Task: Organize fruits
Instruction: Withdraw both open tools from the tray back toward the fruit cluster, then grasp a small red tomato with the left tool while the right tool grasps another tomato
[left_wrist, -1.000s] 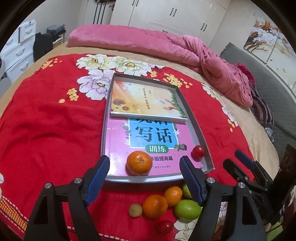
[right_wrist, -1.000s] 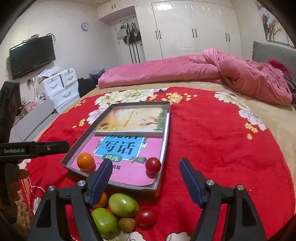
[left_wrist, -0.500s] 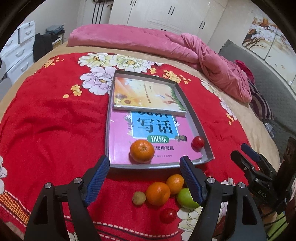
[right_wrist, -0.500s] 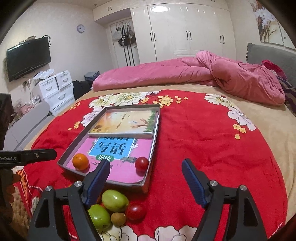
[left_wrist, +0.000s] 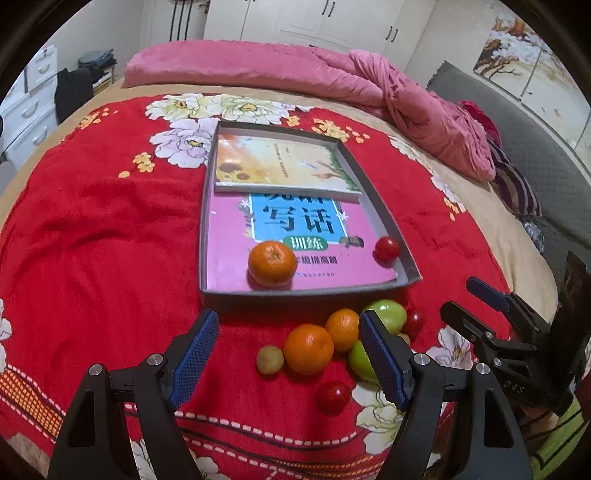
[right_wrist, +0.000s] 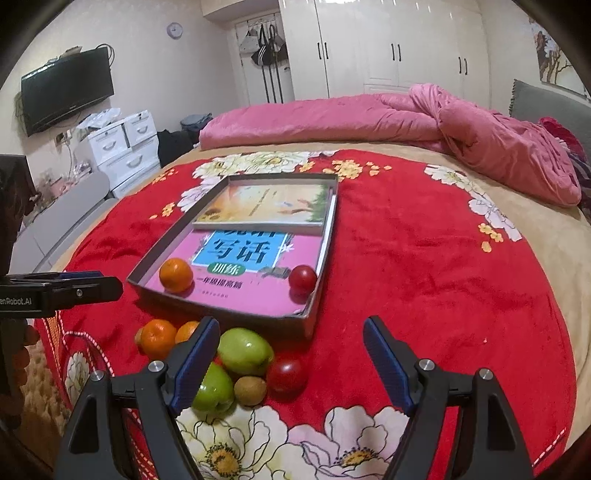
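Observation:
A grey tray (left_wrist: 310, 291) lined with books holds an orange (left_wrist: 272, 263) and a red tomato (left_wrist: 386, 248). In front of it on the red blanket lie two oranges (left_wrist: 308, 349), two green apples (left_wrist: 386, 315), a small brown fruit (left_wrist: 270, 360) and tomatoes (left_wrist: 332, 397). My left gripper (left_wrist: 288, 321) hovers open above this pile, holding nothing. My right gripper (right_wrist: 290, 325) is open too, above the near green apple (right_wrist: 245, 350), a tomato (right_wrist: 287, 373) and the tray's front wall (right_wrist: 221, 314). The other apple (right_wrist: 214, 391) is partly hidden by its left finger.
The red flowered blanket (right_wrist: 424, 258) covers a round bed, with a pink quilt (right_wrist: 461, 125) bunched at the far side. White drawers (right_wrist: 125, 147) and a wall television (right_wrist: 66, 90) stand to the left. Each gripper shows at the edge of the other's view.
The left view has drawn back, so the whole fruit pile now shows below the tray. The right gripper's jaws have spread slightly and its view has tipped down a little.

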